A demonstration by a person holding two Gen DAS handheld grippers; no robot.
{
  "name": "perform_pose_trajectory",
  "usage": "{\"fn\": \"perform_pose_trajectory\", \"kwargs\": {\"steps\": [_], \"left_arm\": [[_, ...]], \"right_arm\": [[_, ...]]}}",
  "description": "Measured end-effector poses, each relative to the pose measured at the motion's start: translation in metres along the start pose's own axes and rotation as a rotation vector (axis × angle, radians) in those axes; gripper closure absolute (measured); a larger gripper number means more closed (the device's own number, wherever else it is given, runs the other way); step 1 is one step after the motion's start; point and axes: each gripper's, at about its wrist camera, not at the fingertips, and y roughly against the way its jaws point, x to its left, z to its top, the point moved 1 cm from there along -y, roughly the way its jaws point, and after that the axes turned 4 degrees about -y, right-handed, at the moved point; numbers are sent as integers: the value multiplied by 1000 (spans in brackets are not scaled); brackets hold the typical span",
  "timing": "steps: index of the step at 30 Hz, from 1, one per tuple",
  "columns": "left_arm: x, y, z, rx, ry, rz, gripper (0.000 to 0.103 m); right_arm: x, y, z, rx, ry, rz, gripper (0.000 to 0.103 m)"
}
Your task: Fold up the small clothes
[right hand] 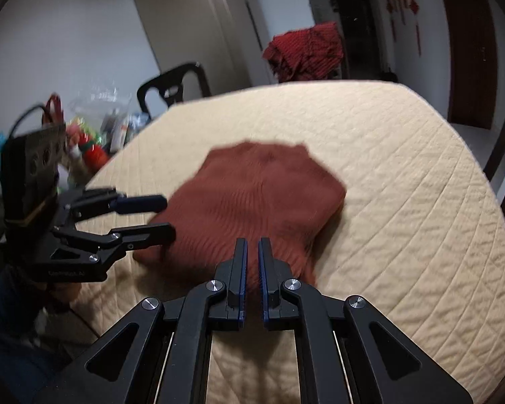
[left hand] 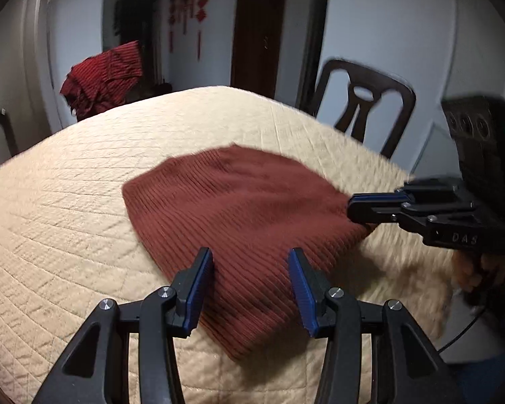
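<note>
Quilted beige cloth covered the table, with dark chairs around it and a heap of striped red fabric at the far edge. On it lay the rust-red ribbed garment, folded flat. My left gripper stood about half open over its near edge, gripping nothing. My right gripper was all but closed, empty, its tips at the garment's side.
</note>
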Motion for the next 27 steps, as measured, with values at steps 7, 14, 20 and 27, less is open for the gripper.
{"fn": "perform_pose_trajectory", "kwargs": {"steps": [7, 14, 20, 27], "left_arm": [[-9, -7, -6, -6, -70, 54, 53], [2, 13, -8, -24, 29, 28, 53], [16, -1, -25, 42, 125, 44, 53], [19, 9, -18, 26, 177, 61, 54]], "right_arm": [[-12, -16, -13, 44, 1, -21, 100], [-2, 9, -11, -4, 14, -18, 97], [-17, -11, -19, 56, -35, -50, 101], [-16, 7, -7, 0, -72, 6, 97]]}}
